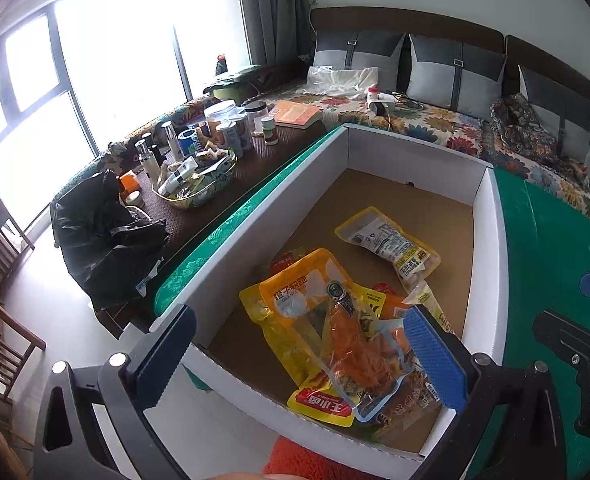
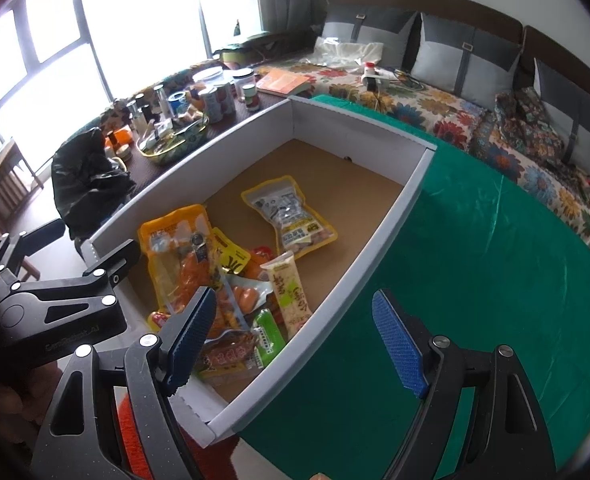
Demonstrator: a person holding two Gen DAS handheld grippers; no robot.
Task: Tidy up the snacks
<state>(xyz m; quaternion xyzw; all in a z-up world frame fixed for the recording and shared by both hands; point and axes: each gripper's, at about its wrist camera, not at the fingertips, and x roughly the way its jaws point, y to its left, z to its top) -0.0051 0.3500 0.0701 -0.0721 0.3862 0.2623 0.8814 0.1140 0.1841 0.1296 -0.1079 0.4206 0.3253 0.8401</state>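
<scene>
A: Item status?

B: The snack packets lie in a loose, overlapping heap on the brown floor of the white cardboard box, at its near end. Topmost is a clear pouch with orange contents, resting on a yellow-orange pouch. A pale stick-shaped packet and a green packet lie at the heap's right edge. One yellow-bordered pouch lies apart, toward the box's middle.

A: Box location?

B: On the green cloth, left part of it, with the cluttered dark table beyond its left wall.

A: Tongs?

B: Left gripper hovers over the heap, jaws spread wide, nothing between them. Right gripper straddles the box's right wall, jaws likewise spread wide and empty.

A: Limits of visibility?

B: Lower packets are mostly covered; their print is illegible. The left gripper's blue pad hides part of the heap. The box's near corner is cut off by the gripper bodies.
</scene>
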